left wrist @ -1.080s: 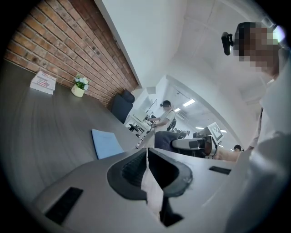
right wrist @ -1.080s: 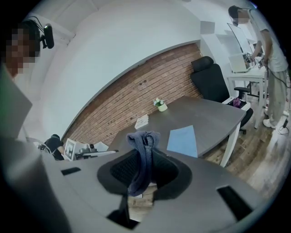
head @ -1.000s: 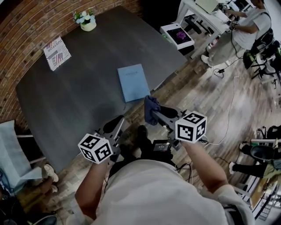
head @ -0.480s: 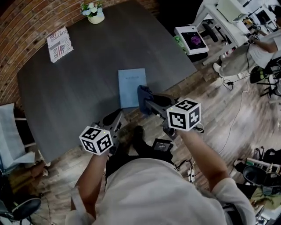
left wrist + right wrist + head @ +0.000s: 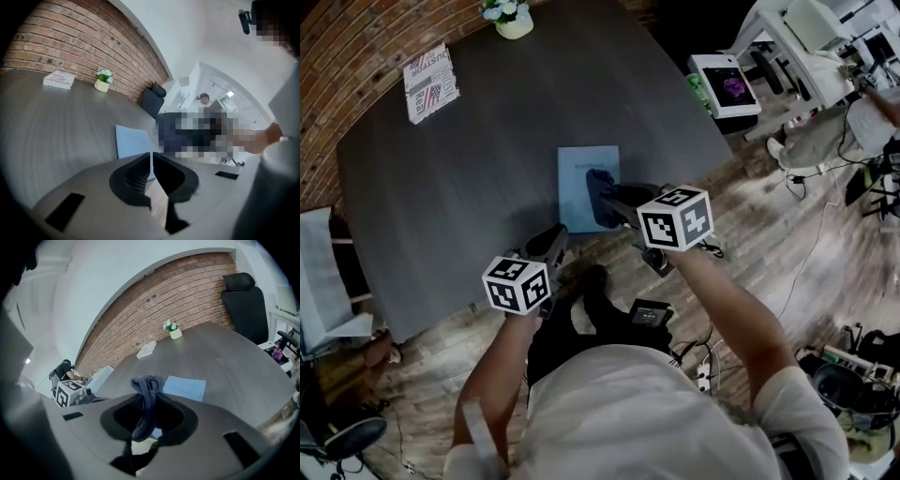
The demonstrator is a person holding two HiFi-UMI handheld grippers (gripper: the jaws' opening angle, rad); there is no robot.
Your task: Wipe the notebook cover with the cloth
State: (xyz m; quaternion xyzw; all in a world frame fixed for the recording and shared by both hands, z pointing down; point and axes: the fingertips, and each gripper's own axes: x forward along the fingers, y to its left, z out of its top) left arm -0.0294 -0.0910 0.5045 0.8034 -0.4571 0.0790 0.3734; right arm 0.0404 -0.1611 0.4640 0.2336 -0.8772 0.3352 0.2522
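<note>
Head view, lower left of centre: left gripper [image 5: 555,238] at the near edge of the table [image 5: 469,169], jaws pressed together, nothing between them.
Centre: light blue notebook [image 5: 575,169] flat on the table, close to the near edge.
Right of centre: right gripper [image 5: 611,202] clamped on the dark blue cloth [image 5: 598,189]; the cloth is over the notebook's right side, contact unclear.

Print on notebook [image 5: 574,192] and booklet [image 5: 430,82] too blurred to read
</note>
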